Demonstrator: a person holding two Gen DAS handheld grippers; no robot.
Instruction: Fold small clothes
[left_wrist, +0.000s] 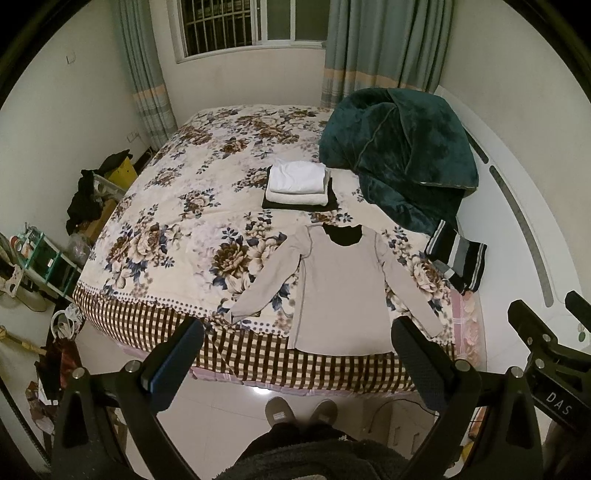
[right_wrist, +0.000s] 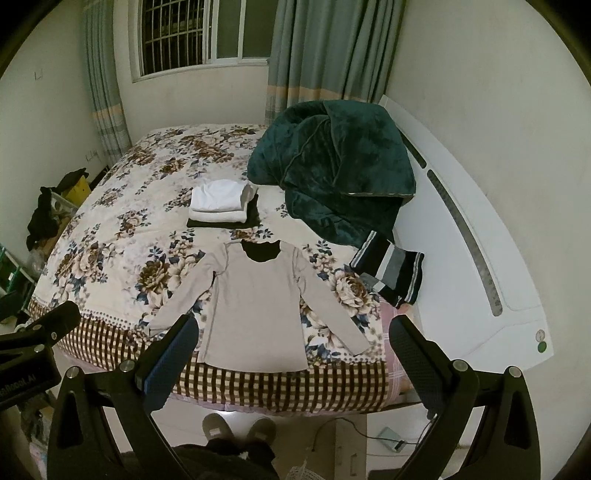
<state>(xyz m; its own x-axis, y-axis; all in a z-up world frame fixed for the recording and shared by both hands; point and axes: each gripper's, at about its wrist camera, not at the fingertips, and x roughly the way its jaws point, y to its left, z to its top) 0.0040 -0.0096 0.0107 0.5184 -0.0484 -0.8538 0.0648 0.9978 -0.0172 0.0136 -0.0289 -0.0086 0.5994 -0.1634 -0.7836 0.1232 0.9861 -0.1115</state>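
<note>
The left gripper (left_wrist: 297, 354) sits nearest the lens, jaws spread wide, holding and touching nothing; its blue-padded fingers (left_wrist: 173, 363) frame the hem of the beige long-sleeved shirt (left_wrist: 340, 288). The right gripper (right_wrist: 293, 354) is likewise fully released and empty, with its fingers (right_wrist: 168, 360) bracketing the same hem from above the floor.

The shirt lies flat and unfolded on the floral bedspread (left_wrist: 192, 192), at the foot edge of the bed, collar pointing away from the grippers, both sleeves spread diagonally outward. Its hem reaches the brown checked border (left_wrist: 147, 317) of the bedspread.

Beyond the shirt's collar stands a stack of folded clothes (left_wrist: 297, 186): white pieces on top of a black one. To the right of the shirt lies a folded black, grey and white striped garment (left_wrist: 458, 258). Behind that garment a dark green plush blanket (left_wrist: 399, 147) is heaped against the white headboard (left_wrist: 517, 206).

Below the grippers, two grey slippers (left_wrist: 301, 411) stand on the tiled floor.
</note>
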